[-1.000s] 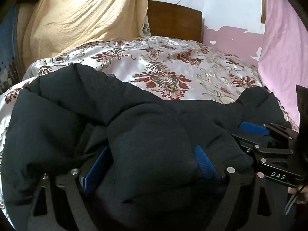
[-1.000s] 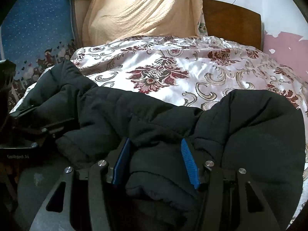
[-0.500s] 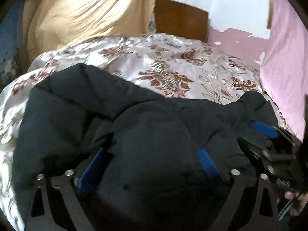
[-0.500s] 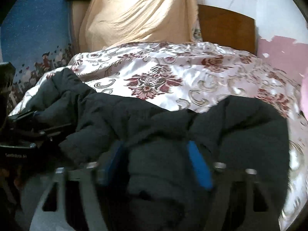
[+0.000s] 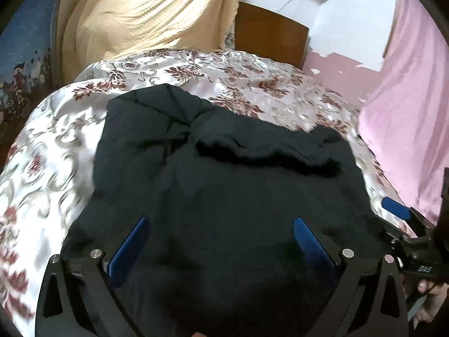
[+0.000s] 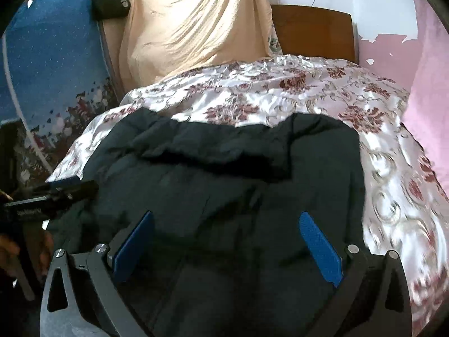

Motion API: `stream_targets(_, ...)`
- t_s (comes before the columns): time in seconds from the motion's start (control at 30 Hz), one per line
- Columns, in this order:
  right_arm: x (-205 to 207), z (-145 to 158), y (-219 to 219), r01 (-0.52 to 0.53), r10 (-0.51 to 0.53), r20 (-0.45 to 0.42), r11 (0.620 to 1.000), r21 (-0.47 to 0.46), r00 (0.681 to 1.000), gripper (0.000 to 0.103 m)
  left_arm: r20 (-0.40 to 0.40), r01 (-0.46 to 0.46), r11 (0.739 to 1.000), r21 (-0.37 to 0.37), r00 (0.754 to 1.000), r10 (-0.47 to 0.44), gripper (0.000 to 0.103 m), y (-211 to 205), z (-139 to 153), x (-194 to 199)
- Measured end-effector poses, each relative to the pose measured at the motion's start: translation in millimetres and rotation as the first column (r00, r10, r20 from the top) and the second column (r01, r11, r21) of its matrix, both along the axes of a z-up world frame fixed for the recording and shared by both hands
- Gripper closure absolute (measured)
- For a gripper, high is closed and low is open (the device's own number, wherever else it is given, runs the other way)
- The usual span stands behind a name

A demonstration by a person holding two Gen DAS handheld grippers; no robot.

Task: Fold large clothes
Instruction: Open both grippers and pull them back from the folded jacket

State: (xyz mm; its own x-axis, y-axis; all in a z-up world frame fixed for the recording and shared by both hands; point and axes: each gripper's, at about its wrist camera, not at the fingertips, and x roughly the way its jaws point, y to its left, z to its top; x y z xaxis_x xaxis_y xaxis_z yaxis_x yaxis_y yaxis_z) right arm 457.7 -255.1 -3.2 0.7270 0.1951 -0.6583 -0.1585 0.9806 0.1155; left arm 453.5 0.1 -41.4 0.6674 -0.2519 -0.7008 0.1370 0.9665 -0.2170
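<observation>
Black jacket (image 5: 224, 185) between open tools, on bedspread (image 5: 50, 151).

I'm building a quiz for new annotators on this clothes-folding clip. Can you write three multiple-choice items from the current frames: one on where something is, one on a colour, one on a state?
1. Where does the dark jacket lie?
A. on the floral bedspread
B. on the wooden headboard
C. on the floor

2. What colour are the gripper pads?
A. red
B. blue
C. yellow

3. How do the jaws of the right gripper stand?
A. shut tight
B. wide apart over the jacket
C. out of view

Key: 1 A, the bedspread shows all around the jacket; 2 B, both wrist views show blue pads; 3 B, jacket fabric fills a broad gap between the pads, as with the left gripper.
</observation>
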Motion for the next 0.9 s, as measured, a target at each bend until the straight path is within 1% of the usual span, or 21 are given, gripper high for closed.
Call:
stream_targets(0.1,-33,5,2,-0.019,0.019,-0.014,0.999,-0.026,1.000,0.001,-0.014,0.038,0.999,0.017,0.999,-0.038,0.000,4,10,-34)
stream_targets(0.2,-67,11,3,-0.041,0.040,-0.028,0.998,-0.039,0.999,0.001,-0.014,0.083,0.995,0.057,0.997,-0.082,0.000,4,20,-67)
stream_targets(0.3,-100,16,2,-0.065,0.063,-0.046,0.997,-0.044,0.997,0.001,-0.012,0.100,0.992,0.074,0.995,-0.100,0.000,7,30,-103)
stream_targets(0.43,-144,22,1,-0.077,0.073,-0.067,0.994,-0.072,0.995,0.001,0.011,0.090,0.991,0.096,0.996,-0.091,0.000,13,41,-143)
stream_targets(0.57,-183,29,-5,-0.083,0.078,-0.073,0.994,-0.069,0.994,0.001,0.025,0.085,0.990,0.114,0.996,-0.089,0.000,20,50,-176)
stream_targets(0.7,-214,35,-10,-0.085,0.079,-0.073,0.993,-0.079,0.994,0.001,0.030,0.077,0.988,0.131,0.996,-0.081,0.000,26,52,-202)
stream_targets(0.9,-254,44,-15,-0.097,0.089,-0.059,0.986,-0.138,0.994,0.001,0.027,0.056,0.988,0.145,0.998,-0.060,0.000,34,52,-231)
